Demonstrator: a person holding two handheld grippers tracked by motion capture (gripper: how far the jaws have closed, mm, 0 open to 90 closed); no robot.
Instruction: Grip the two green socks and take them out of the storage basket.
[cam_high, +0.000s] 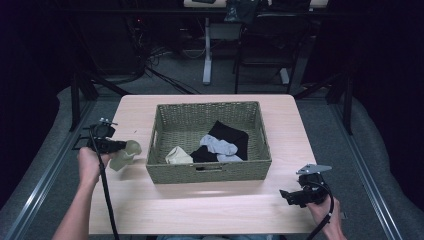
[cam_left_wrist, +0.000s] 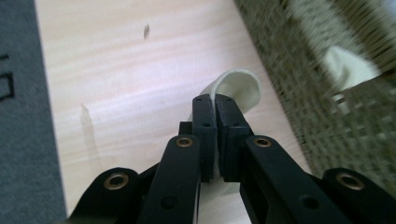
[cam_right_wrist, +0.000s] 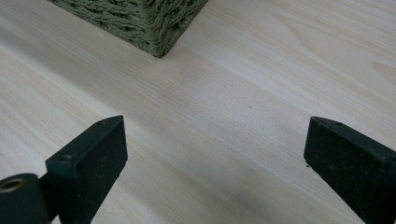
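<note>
1. left gripper (cam_left_wrist: 215, 105) jaws clamp the cream sock (cam_high: 125, 154) above the surface (cam_high: 210, 205), left of the basket (cam_high: 210, 172).
2. right gripper (cam_high: 295, 196) jaws gape, holding nothing.
3. risk: thin pinch; sock may slip out.

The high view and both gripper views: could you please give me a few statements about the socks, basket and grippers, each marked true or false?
1. The left gripper is shut on a cream sock. True.
2. That cream sock lies inside the wicker basket. False: it is outside, over the table at the basket's left side.
3. The right gripper is clamped on a black sock. False: its jaws stand wide open over bare wood with nothing between them.
4. The basket holds another cream sock, grey socks and black socks. True.
5. The basket stands on the floor. False: it stands on the table.
</note>
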